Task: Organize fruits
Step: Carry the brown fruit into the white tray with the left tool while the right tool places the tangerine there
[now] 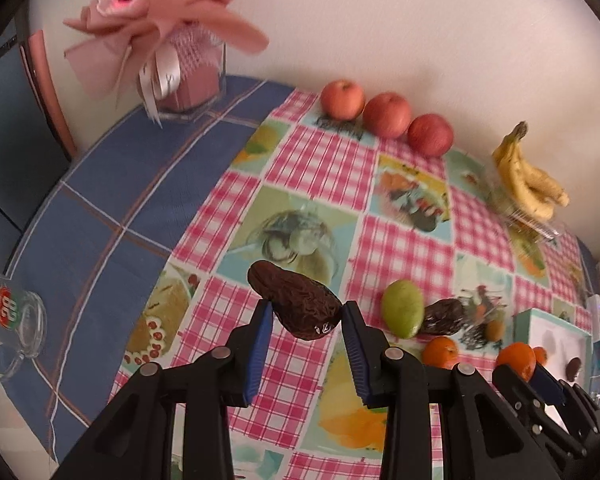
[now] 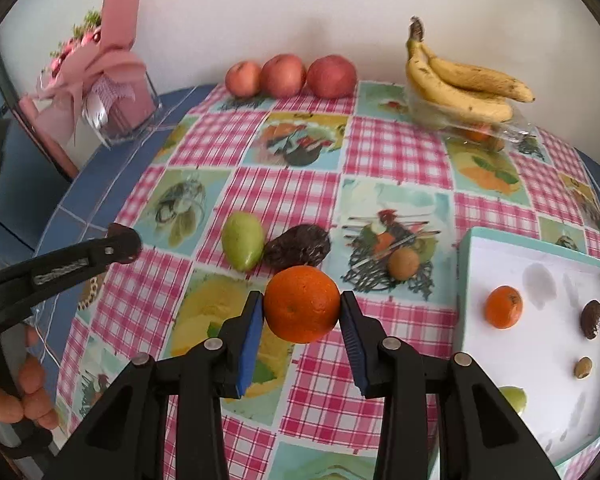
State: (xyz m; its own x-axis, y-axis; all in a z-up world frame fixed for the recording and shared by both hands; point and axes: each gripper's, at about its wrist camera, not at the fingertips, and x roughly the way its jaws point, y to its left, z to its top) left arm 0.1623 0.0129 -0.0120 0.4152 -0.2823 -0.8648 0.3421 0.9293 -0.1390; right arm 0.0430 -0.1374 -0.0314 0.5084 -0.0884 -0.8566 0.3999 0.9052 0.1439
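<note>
Holding a dark wrinkled avocado (image 1: 293,300) clear of the table, my left gripper (image 1: 305,312) clamps it between its blue pads. Far ahead and to its left stands a pink bouquet (image 1: 168,20) in a clear vase; ahead, three apples (image 1: 386,115) line the wall, with bananas (image 1: 530,178) further right. Just right of my left gripper lie a green fruit (image 1: 403,309) and a second dark avocado (image 1: 446,317) touching it on the checked tablecloth (image 1: 320,168). My right gripper (image 2: 302,312) is closed on an orange (image 2: 302,304), lifted above the cloth; the green fruit and dark avocado lie just ahead of it. To its right sits a white tray (image 2: 472,280) holding a small orange (image 2: 504,306), a dark fruit (image 2: 592,319) and a small brown piece (image 2: 583,367).
</note>
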